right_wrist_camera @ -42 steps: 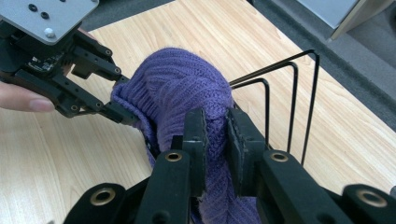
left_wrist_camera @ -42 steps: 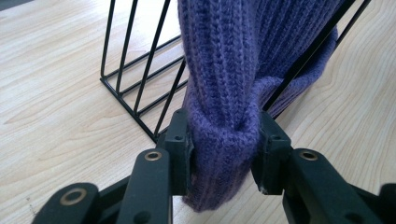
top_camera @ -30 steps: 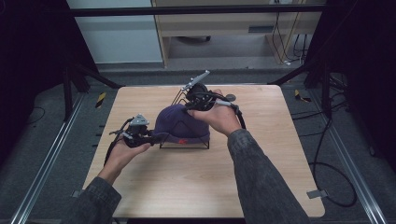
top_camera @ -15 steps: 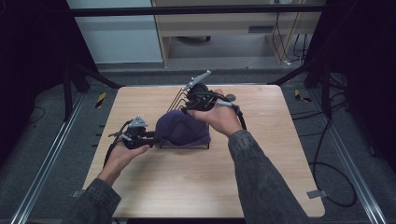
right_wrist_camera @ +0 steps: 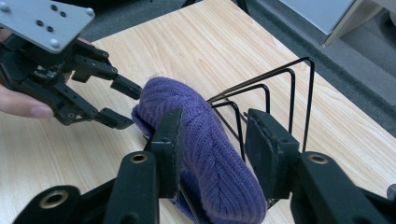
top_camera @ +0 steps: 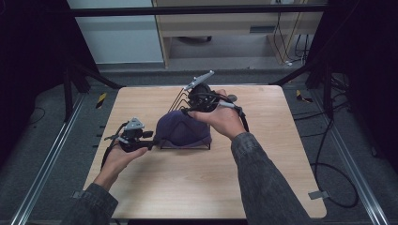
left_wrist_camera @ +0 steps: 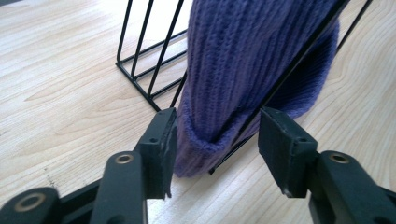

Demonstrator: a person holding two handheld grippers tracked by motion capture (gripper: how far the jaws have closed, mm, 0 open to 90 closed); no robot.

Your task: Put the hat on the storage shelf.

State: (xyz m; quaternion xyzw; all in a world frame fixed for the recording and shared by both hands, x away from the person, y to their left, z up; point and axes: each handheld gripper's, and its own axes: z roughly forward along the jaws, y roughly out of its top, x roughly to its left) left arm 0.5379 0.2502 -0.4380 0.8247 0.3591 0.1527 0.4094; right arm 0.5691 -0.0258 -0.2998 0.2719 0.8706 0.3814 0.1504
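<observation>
Since the earlier frame we moved the left gripper [left_wrist_camera: 215, 135] onto the hat [top_camera: 182, 129] on the rack [top_camera: 180, 99]; both it and the right gripper [right_wrist_camera: 212, 140] stand wide open around it on the desk [top_camera: 187, 187].

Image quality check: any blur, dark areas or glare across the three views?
High view: soft, surroundings very dark, table evenly lit. Left gripper view: knit beanie sharp, near fingers slightly soft, bright glare on wood upper right. Right gripper view: beanie and wire rack clear, no glare.

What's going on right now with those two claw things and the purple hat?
Both grippers open: left, right. Purple knit beanie draped on black wire rack. Nothing blocking.
</observation>
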